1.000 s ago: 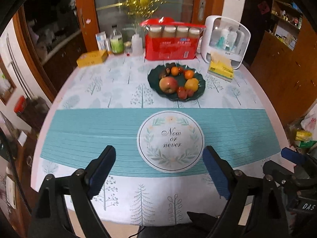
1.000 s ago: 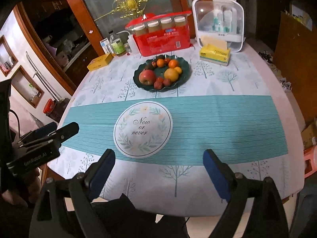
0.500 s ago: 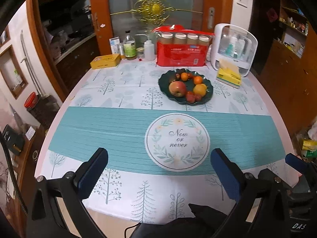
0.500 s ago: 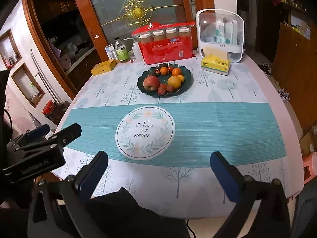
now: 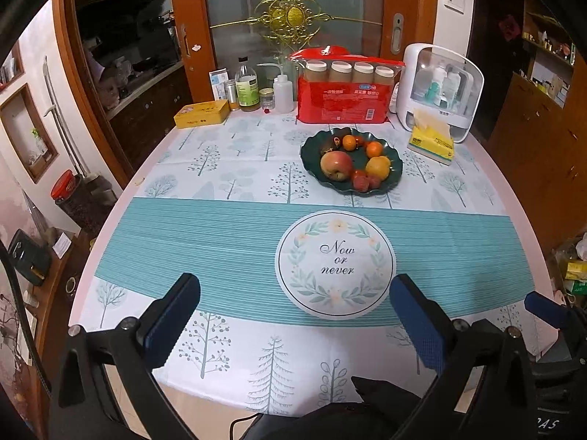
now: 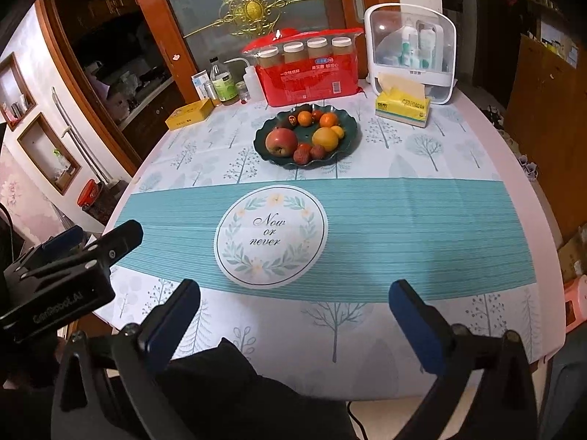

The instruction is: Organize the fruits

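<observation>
Left wrist view, my left gripper [image 5: 293, 289] spread wider than a second ago, jaws just opened, nothing between them, right gripper [image 6: 293, 295] likewise released, dark green scalloped plate [image 5: 394, 176] of fruits sits lower toward frame centre, upper right of middle.

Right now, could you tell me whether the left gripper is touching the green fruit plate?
Apart. The left wrist view shows the left gripper open over the near tablecloth, with the printed circle between it and the green fruit plate.
</observation>
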